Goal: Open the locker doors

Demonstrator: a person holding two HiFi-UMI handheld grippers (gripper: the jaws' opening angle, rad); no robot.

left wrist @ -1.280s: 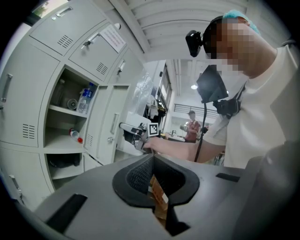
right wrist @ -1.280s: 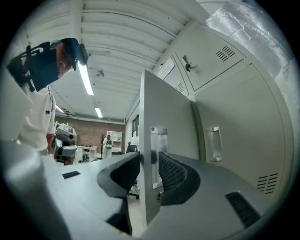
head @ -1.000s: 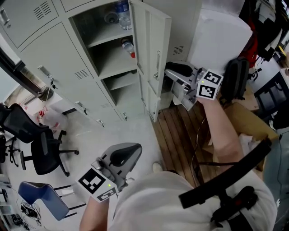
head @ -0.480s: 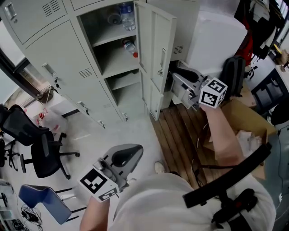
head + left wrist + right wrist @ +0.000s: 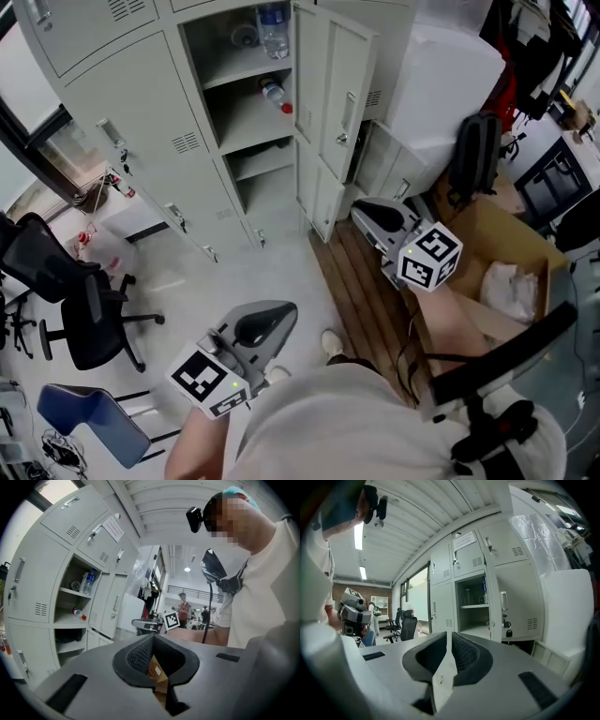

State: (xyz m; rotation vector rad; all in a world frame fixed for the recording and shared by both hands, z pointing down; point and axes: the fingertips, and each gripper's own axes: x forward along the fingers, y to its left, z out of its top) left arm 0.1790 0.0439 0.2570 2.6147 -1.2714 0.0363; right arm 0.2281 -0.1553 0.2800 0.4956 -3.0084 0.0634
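A bank of grey lockers (image 5: 141, 112) fills the top of the head view. One tall door (image 5: 339, 94) stands swung open, showing shelves with bottles (image 5: 274, 28). The doors to its left are closed, each with a handle (image 5: 112, 134). My right gripper (image 5: 364, 212) hangs below and right of the open door, apart from it. Its jaws have just been closing and are shut with nothing between them. In the right gripper view it (image 5: 448, 634) points at the open locker (image 5: 474, 609). My left gripper (image 5: 284, 309) is low over the floor, shut and empty (image 5: 153, 637).
Two black office chairs (image 5: 70, 295) and a blue chair (image 5: 84, 412) stand at the left. A wooden pallet (image 5: 361, 291), a cardboard box (image 5: 511, 248) and a black backpack (image 5: 473, 150) sit at the right beside a white cabinet (image 5: 450, 84). People (image 5: 183, 612) stand far off.
My right gripper has pulled away from the open door's edge, down and toward me. The left gripper has barely shifted in the picture.
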